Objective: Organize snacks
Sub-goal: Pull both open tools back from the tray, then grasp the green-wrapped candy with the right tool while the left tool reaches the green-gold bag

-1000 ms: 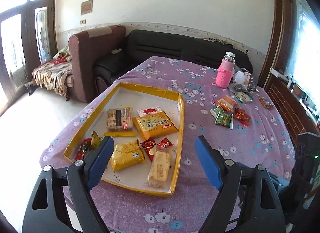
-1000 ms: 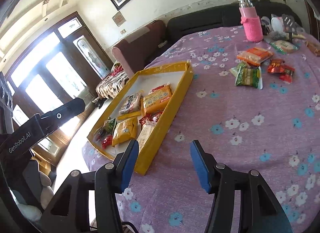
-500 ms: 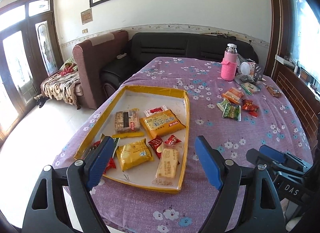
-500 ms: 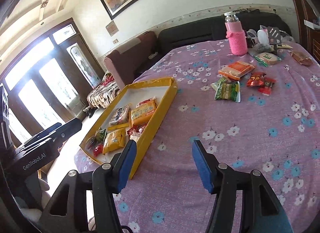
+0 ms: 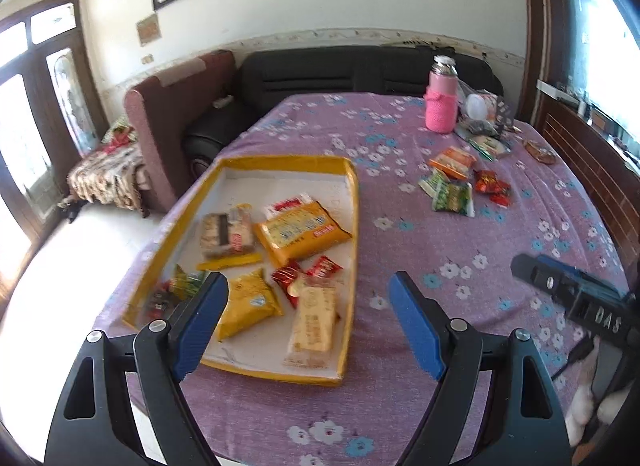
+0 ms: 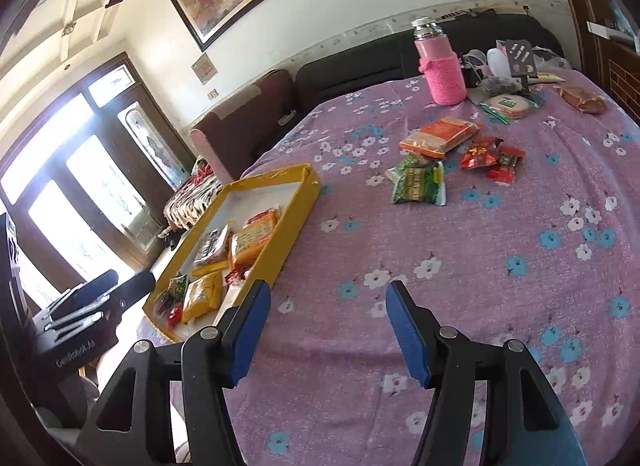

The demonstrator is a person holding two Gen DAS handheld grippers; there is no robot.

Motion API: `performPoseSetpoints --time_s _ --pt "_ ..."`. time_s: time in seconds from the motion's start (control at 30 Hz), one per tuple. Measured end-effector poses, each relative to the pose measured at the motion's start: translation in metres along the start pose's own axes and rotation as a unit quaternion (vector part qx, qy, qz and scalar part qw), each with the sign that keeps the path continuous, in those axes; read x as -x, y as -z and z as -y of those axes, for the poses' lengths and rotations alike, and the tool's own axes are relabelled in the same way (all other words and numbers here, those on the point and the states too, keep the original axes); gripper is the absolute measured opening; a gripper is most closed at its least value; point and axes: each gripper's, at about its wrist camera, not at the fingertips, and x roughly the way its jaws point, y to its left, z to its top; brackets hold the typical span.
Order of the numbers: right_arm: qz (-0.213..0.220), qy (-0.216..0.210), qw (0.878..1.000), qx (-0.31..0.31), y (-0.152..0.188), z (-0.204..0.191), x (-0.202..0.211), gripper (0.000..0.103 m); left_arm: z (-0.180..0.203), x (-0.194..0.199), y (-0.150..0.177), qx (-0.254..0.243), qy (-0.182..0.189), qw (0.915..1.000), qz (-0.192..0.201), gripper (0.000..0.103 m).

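A yellow-rimmed tray [image 5: 352, 193] [image 6: 296, 201] lies on the purple flowered tablecloth and holds several snack packets, among them a large orange pack [image 5: 302, 231] and a yellow pack [image 5: 248, 302]. Loose snacks lie on the cloth farther right: a green pack [image 5: 452, 195] [image 6: 418, 183], an orange pack [image 5: 452, 159] [image 6: 440, 135] and red candies [image 5: 492, 185] [image 6: 492, 157]. My left gripper [image 5: 308, 298] is open and empty above the tray's near end. My right gripper [image 6: 326, 310] is open and empty above bare cloth, right of the tray.
A pink-sleeved flask [image 5: 442, 105] [image 6: 440, 65] stands at the table's far side with small clutter [image 6: 508, 65] beside it. Sofas stand behind the table [image 5: 360, 65]. The right gripper's body [image 5: 576, 298] shows at the left view's right edge.
Both grippers have drawn back and risen a little, so the table looks farther off. The left view has swung left to right. Nothing was picked up; both stay open.
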Motion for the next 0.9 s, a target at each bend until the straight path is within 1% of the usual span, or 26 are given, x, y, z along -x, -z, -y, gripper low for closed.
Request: performPoseSetpoints --time_s 0.1,0.17,0.2,0.23,0.3,0.37,0.4,0.5,0.6,0.63,0.7,0.73,0.77,0.83,0.9 --pt "0.005 0.016 1.0 -0.019 -0.011 0.024 0.002 0.063 0.002 -0.017 0.003 0.011 0.036 0.9989 -0.028 0.083" --pt "0.01 0.042 0.999 -0.033 -0.022 0.047 0.002 0.063 0.003 -0.029 0.006 0.024 0.062 0.9969 -0.043 0.083" --pt "0.01 0.058 0.997 -0.038 -0.028 0.059 0.0 0.063 0.002 -0.035 0.006 0.034 0.08 0.9951 -0.048 0.083" --pt "0.009 0.07 0.997 -0.043 -0.032 0.068 -0.002 0.065 0.002 -0.038 0.006 0.042 0.096 0.9931 -0.052 0.083" --pt "0.006 0.089 0.995 -0.052 -0.043 0.086 -0.009 0.065 0.002 -0.047 0.006 0.059 0.123 0.9888 -0.062 0.083" --pt "0.001 0.103 0.993 -0.052 -0.057 0.097 -0.024 0.065 0.004 -0.053 0.006 0.066 0.132 0.9871 -0.064 0.083" --pt "-0.005 0.102 0.994 -0.048 -0.063 0.1 -0.033 0.065 0.005 -0.054 0.005 0.065 0.135 0.9867 -0.063 0.083" --pt "-0.023 0.079 0.996 -0.046 -0.082 0.101 -0.069 0.065 0.007 -0.055 0.002 0.06 0.141 0.9865 -0.058 0.083" --pt "-0.031 0.081 0.995 -0.056 -0.106 0.102 -0.11 0.064 0.003 -0.059 0.0 0.061 0.144 0.9858 -0.061 0.083" --pt "-0.033 0.081 0.995 -0.055 -0.111 0.102 -0.12 0.062 0.001 -0.06 0.0 0.063 0.144 0.9857 -0.061 0.083" --pt "-0.044 0.083 0.994 -0.057 -0.122 0.103 -0.144 0.051 -0.003 -0.061 -0.001 0.067 0.145 0.9852 -0.061 0.083" --pt "-0.053 0.089 0.993 -0.055 -0.124 0.103 -0.154 0.039 -0.005 -0.062 -0.001 0.069 0.146 0.9851 -0.061 0.083" --pt "-0.068 0.087 0.993 -0.051 -0.124 0.103 -0.165 0.031 -0.007 -0.063 -0.002 0.069 0.146 0.985 -0.06 0.083" --pt "-0.097 0.069 0.992 -0.047 -0.12 0.1 -0.177 0.028 -0.01 -0.065 -0.003 0.072 0.149 0.9844 -0.059 0.083" --pt "-0.116 0.041 0.991 -0.042 -0.112 0.092 -0.175 0.026 -0.011 -0.069 -0.003 0.073 0.155 0.9834 -0.06 0.083"
